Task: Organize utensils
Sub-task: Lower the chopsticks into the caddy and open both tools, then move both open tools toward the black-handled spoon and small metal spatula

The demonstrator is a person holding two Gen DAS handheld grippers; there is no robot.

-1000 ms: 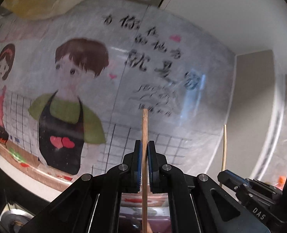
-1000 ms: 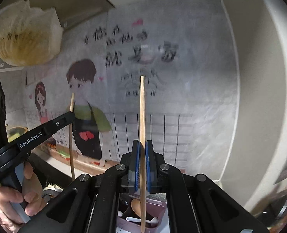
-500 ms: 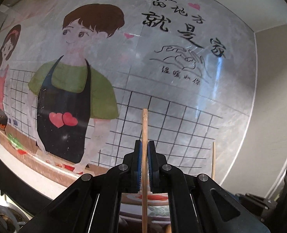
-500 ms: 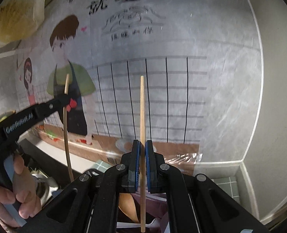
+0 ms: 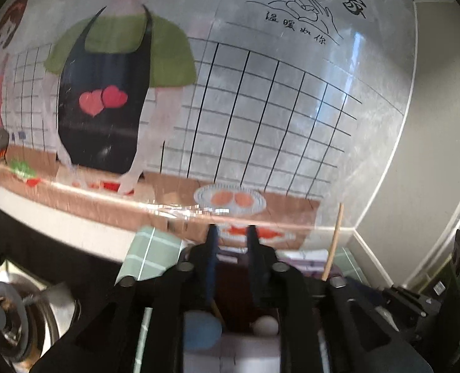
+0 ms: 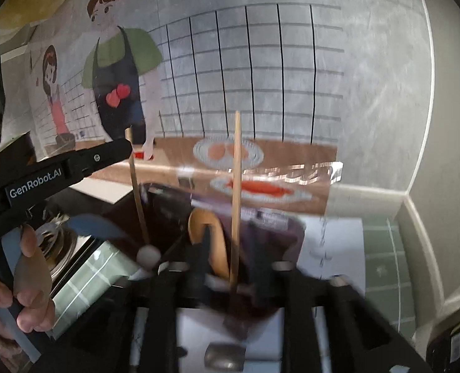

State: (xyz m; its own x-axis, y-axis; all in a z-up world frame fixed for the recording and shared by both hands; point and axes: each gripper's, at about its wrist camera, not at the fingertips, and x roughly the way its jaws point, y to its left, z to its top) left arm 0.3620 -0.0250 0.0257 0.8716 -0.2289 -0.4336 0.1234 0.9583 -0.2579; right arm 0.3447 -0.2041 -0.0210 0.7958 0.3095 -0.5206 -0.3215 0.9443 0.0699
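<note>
My right gripper [image 6: 230,267] hangs over a dark purple utensil holder [image 6: 279,227]. Its jaws are opening, and a wooden chopstick [image 6: 236,186] stands upright between them, its lower end down in the holder and the pads off it. A second chopstick [image 6: 138,192] leans in the holder's left side, beside the tip of my left gripper [image 6: 118,150]. In the left wrist view the left gripper [image 5: 232,239] is opening with nothing between its fingertips. A wooden spoon [image 6: 211,239], a white spoon [image 5: 265,326] and a blue spoon [image 5: 198,329] sit in the holder.
A cartoon poster wall [image 5: 261,108] stands close behind the holder, and a side wall closes the corner on the right [image 6: 447,155]. A stove burner [image 5: 12,320] lies at the left. Green tiled counter [image 6: 382,248] shows to the right. A person's hand [image 6: 21,295] holds the left gripper.
Both grippers came down from wall height to the holder. Both sets of jaws, each shut on a chopstick before, now stand apart. The left chopstick is gone from between the left fingertips.
</note>
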